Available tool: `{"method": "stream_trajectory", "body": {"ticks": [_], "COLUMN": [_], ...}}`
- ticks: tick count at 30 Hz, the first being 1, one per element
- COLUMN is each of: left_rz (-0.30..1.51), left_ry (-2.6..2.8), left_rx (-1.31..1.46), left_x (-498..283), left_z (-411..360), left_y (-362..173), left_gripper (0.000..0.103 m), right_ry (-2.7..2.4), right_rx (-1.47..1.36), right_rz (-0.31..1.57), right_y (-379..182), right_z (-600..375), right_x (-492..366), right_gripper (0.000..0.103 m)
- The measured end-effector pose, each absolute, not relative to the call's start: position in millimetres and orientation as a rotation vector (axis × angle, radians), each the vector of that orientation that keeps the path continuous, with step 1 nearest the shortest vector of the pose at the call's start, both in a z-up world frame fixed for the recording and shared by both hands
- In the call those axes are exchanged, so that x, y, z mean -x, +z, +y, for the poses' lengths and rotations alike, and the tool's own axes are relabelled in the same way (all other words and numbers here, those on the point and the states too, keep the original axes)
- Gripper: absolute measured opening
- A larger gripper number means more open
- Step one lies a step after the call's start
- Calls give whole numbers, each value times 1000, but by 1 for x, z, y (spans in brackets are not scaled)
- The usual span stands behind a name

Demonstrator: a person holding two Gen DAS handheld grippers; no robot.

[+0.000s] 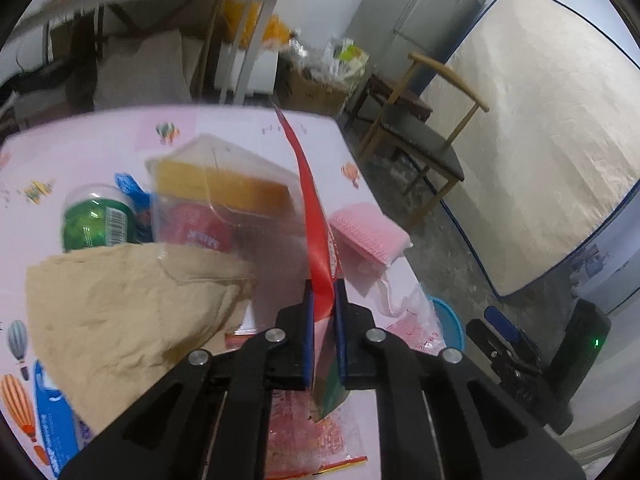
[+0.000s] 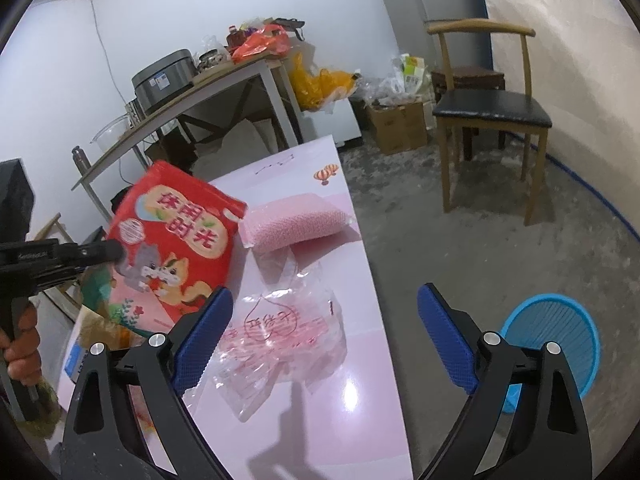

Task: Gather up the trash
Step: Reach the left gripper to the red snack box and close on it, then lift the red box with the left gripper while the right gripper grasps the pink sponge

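Note:
My left gripper (image 1: pixel 323 300) is shut on a red snack bag (image 1: pixel 316 216), seen edge-on and held above the pink table (image 1: pixel 248 128). In the right wrist view the same bag (image 2: pixel 176 236) shows its printed face, held up by the left gripper (image 2: pixel 114 252). My right gripper (image 2: pixel 324 320) is open and empty above a crumpled clear plastic bag with pink print (image 2: pixel 280 336). A blue trash basket (image 2: pixel 556 344) stands on the floor to the right of the table; its rim shows in the left wrist view (image 1: pixel 448 320).
On the table lie a brown paper bag (image 1: pixel 128 320), a green bottle (image 1: pixel 94 220), a clear box with a yellow sponge (image 1: pixel 224 188) and a pink scrubber pack (image 2: pixel 296 220). A wooden chair (image 2: pixel 488 112), boxes and a cluttered side table (image 2: pixel 192 92) stand behind.

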State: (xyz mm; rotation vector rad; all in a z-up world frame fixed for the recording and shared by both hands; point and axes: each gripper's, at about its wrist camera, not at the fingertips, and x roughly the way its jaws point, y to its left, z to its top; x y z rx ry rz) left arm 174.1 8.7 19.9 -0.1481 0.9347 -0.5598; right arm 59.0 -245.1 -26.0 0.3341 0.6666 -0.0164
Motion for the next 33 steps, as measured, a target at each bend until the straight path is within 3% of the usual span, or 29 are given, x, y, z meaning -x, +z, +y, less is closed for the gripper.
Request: {"method": "stream_trajectory", "body": {"ticks": [5,16,25,33], "left_rz": [790,687,699,697], "left_ry": [-550,-504,-514,-535], "left_rx": [116,163,266,259], "left_x": [-142,-102,-97,-99], "left_z": [21,66,86,86], "left_y": [40,46,31,29], "left_gripper": [8,8,8,8], "right_ry": [32,90,253,231], "right_rx": [-380,-439,-854,-998], "right_rz": [709,781,961,1094], "right_y": [-26,-14,-35,-74], "right_z": [-246,-248,-291,-285], "right_x": [-61,-78,-175,-223], "right_gripper": [89,89,88,71]}}
